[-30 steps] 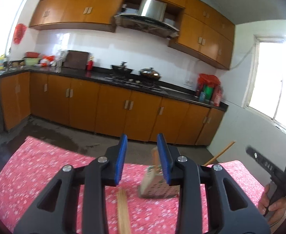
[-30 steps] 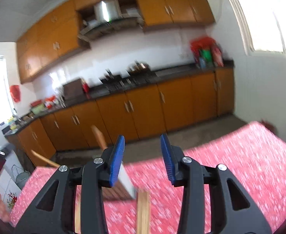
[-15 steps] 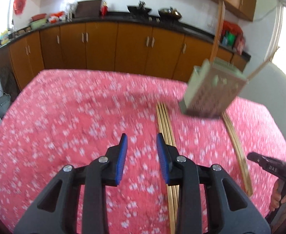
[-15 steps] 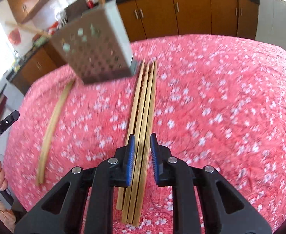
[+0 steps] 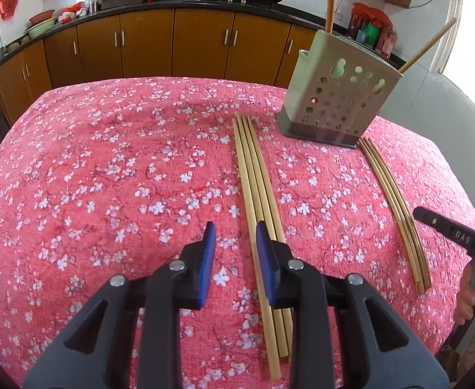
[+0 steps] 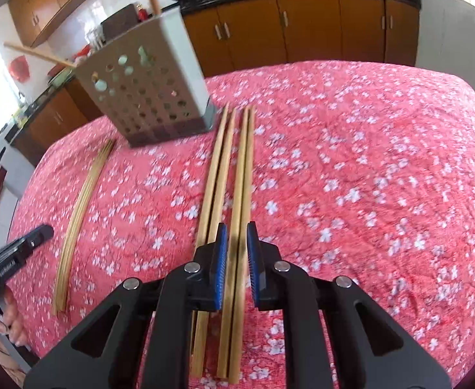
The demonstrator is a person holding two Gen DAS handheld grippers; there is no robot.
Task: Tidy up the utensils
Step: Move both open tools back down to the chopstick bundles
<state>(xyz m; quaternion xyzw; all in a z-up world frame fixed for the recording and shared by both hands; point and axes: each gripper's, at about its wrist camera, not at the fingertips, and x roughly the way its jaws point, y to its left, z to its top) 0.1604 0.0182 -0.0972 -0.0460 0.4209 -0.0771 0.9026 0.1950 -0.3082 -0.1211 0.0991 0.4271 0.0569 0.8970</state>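
Note:
A grey perforated utensil holder (image 5: 336, 97) (image 6: 146, 92) stands on the red flowered tablecloth with two wooden sticks in it. Several wooden chopsticks (image 5: 255, 181) (image 6: 234, 181) lie side by side in front of it. A second bundle of chopsticks (image 5: 396, 207) (image 6: 82, 204) lies on its other side. My left gripper (image 5: 236, 246) is open and empty, just left of the middle bundle. My right gripper (image 6: 236, 246) is low over the same bundle, jaws narrowly apart around two chopsticks, not clamped.
The tablecloth (image 5: 108, 178) covers the whole table and drops off at its edges. Brown kitchen cabinets (image 5: 146, 45) and a black counter with pans run behind. The other hand-held gripper shows at each view's side (image 5: 454, 236) (image 6: 14, 256).
Both grippers have tilted down from the kitchen wall to the table and come low. The right gripper's jaws have narrowed and now straddle two chopsticks of the middle bundle.

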